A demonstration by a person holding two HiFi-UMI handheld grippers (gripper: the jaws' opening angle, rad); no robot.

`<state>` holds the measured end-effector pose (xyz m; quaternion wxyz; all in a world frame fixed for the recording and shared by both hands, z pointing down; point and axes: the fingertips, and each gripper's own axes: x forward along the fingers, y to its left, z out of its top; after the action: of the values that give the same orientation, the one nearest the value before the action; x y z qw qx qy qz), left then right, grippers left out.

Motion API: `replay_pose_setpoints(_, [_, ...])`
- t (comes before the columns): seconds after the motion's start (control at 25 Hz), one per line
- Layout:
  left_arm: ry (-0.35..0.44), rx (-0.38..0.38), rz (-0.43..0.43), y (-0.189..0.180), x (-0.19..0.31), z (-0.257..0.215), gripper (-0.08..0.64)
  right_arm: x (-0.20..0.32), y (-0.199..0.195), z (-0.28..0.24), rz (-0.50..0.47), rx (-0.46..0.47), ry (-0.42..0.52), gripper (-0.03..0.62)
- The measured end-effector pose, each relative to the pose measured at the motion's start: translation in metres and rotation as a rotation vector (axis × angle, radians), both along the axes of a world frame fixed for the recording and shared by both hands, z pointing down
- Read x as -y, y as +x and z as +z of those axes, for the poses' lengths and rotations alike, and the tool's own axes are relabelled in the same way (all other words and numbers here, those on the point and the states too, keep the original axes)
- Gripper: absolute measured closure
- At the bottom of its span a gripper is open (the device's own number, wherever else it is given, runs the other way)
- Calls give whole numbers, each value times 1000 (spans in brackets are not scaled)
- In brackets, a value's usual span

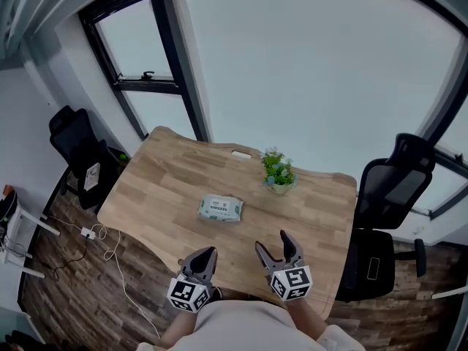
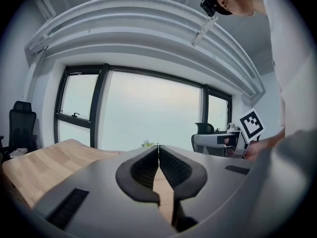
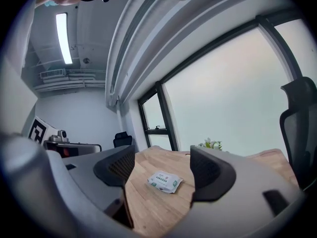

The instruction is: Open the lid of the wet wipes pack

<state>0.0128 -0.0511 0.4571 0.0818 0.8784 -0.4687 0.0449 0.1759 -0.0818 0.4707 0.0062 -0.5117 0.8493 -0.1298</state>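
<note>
A white and green wet wipes pack (image 1: pixel 220 208) lies flat near the middle of the wooden table (image 1: pixel 161 174), its lid down. In the right gripper view the pack (image 3: pixel 165 182) shows between the jaws, some way ahead. My right gripper (image 1: pixel 276 243) hovers open over the table's near edge, nothing in it. My left gripper (image 1: pixel 205 257) is shut and empty at the near edge, left of the right one. In the left gripper view the pads (image 2: pixel 148 166) meet at the tips and the pack is hidden.
A small potted plant (image 1: pixel 278 172) stands at the table's far right. Black office chairs sit at the right (image 1: pixel 385 210) and far left (image 1: pixel 79 148). Large windows run behind the table. A white cable (image 1: pixel 110 254) trails on the wooden floor at left.
</note>
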Motion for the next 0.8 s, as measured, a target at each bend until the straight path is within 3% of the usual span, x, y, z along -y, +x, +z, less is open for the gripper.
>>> replay_pose_setpoints(0.24, [-17,-21,38,-1,24,8,538,18,-1,2,30,-15,-8,255])
replay_pose_setpoints(0.8, [-33,-25,155,-41,83,18,538,46,-41,10,132,-61,-50,255])
